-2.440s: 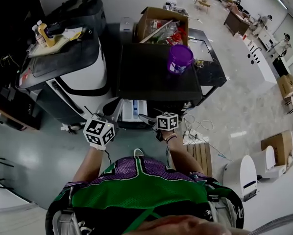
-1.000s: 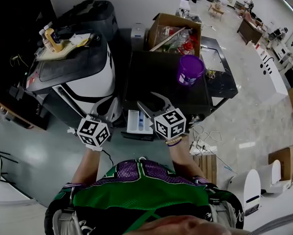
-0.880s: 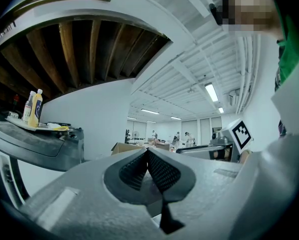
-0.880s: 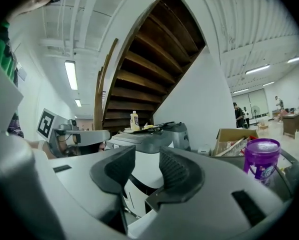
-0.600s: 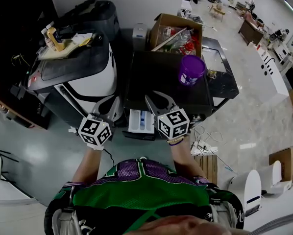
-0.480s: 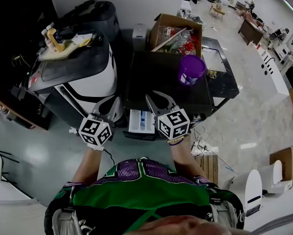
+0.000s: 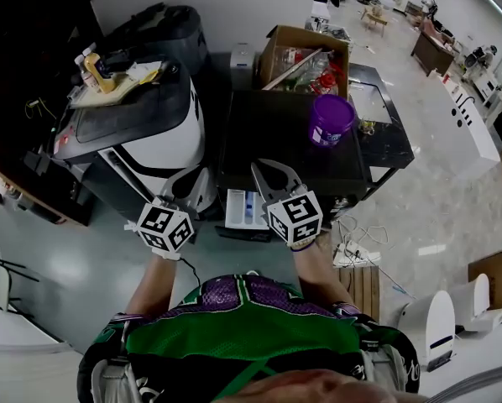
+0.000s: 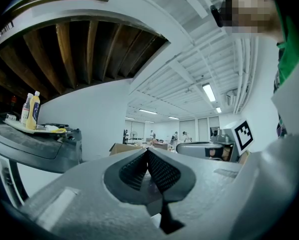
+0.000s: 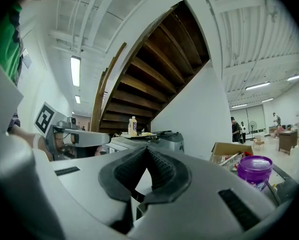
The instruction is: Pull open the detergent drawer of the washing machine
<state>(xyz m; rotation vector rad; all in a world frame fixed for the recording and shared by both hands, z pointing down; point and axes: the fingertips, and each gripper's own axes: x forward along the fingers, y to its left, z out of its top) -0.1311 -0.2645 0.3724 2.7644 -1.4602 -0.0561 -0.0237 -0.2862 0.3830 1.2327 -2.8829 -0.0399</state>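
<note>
The white detergent drawer stands pulled out from the front of the black-topped washing machine, its blue-lined compartments showing. My right gripper hovers just right of the drawer, over the machine's front edge. Its jaws have just been closing and are now shut, pads together with nothing between them. My left gripper is held left of the drawer, apart from it, and is also shut and empty.
A purple tub stands on the machine's top, with a cardboard box of clutter behind it. A white and black machine with bottles on top stands at the left. Cables and a power strip lie on the floor at the right.
The right gripper's jaws went from wide open to shut. Before that it rose from the drawer's front to beside the machine's top edge. The left gripper stayed put.
</note>
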